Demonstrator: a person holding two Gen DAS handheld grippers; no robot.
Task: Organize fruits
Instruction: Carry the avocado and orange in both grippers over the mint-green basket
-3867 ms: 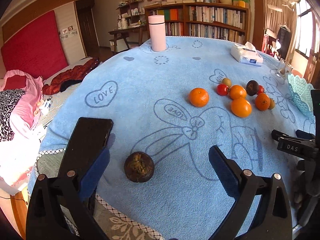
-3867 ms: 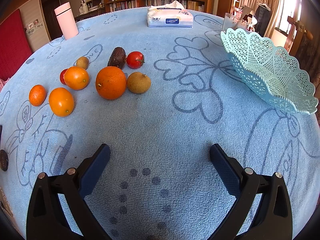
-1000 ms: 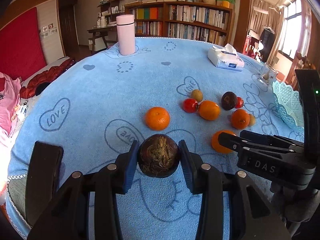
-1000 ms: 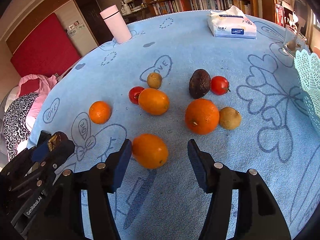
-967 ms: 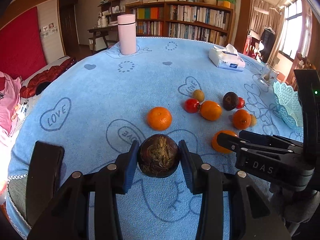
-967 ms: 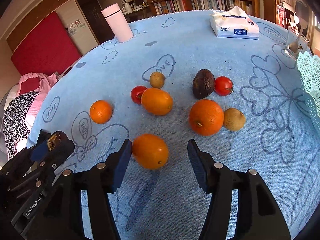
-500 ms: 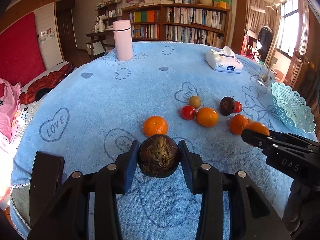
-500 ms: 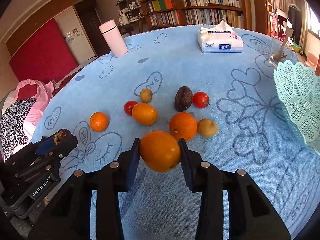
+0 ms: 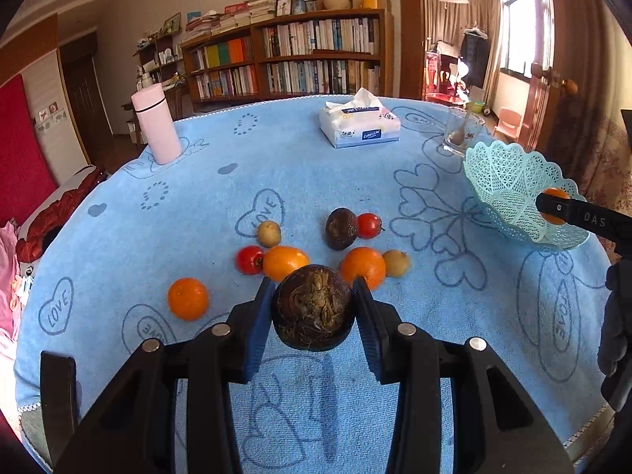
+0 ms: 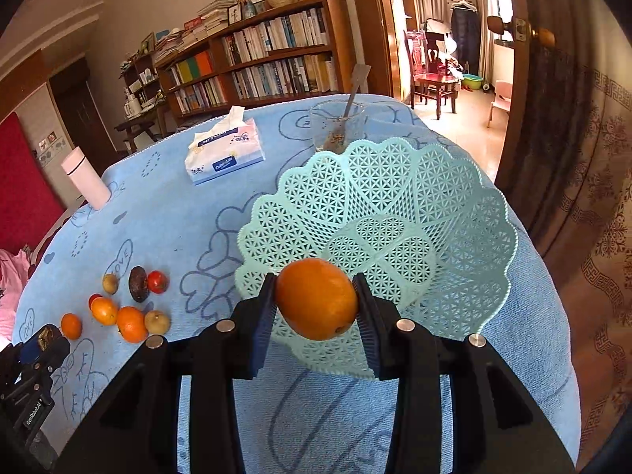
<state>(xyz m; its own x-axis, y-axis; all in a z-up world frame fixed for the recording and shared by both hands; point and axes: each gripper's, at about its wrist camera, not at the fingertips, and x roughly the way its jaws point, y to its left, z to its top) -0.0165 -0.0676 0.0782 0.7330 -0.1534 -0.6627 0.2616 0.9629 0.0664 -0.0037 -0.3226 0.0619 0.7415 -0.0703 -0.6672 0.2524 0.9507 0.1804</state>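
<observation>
My left gripper (image 9: pixel 314 308) is shut on a dark brown round fruit (image 9: pixel 313 308), held above the blue cloth just in front of the fruit cluster. That cluster holds oranges (image 9: pixel 362 268), tomatoes (image 9: pixel 369 225), a dark avocado (image 9: pixel 340 228) and small brown fruits (image 9: pixel 269 233). My right gripper (image 10: pixel 316 304) is shut on an orange (image 10: pixel 316 303), held over the near rim of the empty turquoise lattice basket (image 10: pixel 466 213). In the left wrist view the basket (image 9: pixel 509 181) sits at the right, with the right gripper's tip and its orange (image 9: pixel 553 205) at its rim.
A tissue box (image 9: pixel 359 128), a pink flask (image 9: pixel 156 128) and a glass with a spoon (image 9: pixel 460 134) stand at the far side of the table. A black phone (image 9: pixel 57 387) lies at the near left edge. The table's right edge drops off beyond the basket.
The right gripper closed on the orange, lifted it and carried it right to the basket. The left gripper, still holding the brown fruit, moved forward to the fruit cluster.
</observation>
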